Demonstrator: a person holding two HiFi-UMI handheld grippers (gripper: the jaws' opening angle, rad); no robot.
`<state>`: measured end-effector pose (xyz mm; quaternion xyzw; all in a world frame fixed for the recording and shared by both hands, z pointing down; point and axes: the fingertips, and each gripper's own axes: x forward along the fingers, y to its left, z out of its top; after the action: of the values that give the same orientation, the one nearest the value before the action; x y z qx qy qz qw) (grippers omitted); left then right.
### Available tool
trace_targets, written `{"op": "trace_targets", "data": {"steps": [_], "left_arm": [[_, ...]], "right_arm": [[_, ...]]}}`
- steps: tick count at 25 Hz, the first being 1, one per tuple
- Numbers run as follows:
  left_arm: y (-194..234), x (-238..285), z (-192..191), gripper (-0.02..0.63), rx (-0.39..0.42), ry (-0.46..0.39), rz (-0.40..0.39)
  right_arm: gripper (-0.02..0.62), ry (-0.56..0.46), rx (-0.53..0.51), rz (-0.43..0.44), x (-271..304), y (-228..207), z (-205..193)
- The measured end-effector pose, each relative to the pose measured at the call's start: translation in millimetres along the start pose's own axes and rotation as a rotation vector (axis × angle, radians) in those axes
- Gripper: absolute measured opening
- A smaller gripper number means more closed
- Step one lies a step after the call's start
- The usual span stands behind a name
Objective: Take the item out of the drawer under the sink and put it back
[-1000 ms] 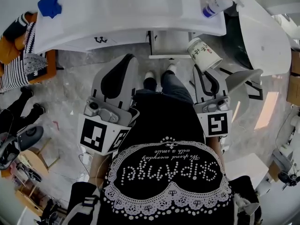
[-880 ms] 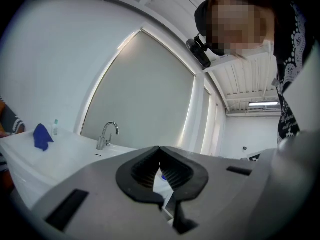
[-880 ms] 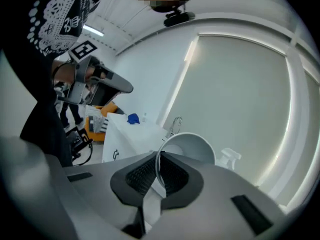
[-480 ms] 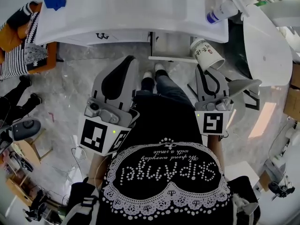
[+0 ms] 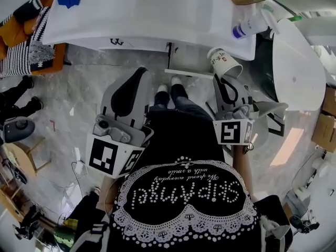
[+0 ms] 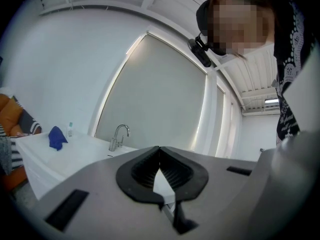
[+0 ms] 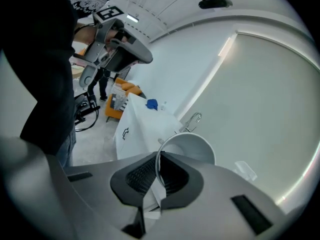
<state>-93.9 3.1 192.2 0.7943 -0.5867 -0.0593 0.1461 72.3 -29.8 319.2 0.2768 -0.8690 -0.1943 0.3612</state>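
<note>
right gripper (image 5: 223, 80): clamped on paper cup (image 5: 224, 63) rim, cup tilted beyond jaw tips | left gripper (image 6: 159, 156): jaws together, empty

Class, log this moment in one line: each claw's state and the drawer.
right claw: shut on paper cup rim; left claw: shut, empty; drawer: pulled out under sink

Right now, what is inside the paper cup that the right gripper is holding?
The paper cup shows only a bare white inner wall, nothing in it. The right gripper, shut on the rim, covers the lower inside and the bottom.
</note>
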Motion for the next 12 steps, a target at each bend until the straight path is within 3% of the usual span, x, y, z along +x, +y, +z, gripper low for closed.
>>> {"op": "trace_targets", "data": {"steps": [12], "left_arm": [[6.3,-8.2,-3.1,0.005,-0.024,0.001,0.086]], "right_arm": [[0.025,0.022,-0.097,0.15,33.1,29.0,-24.1]]}}
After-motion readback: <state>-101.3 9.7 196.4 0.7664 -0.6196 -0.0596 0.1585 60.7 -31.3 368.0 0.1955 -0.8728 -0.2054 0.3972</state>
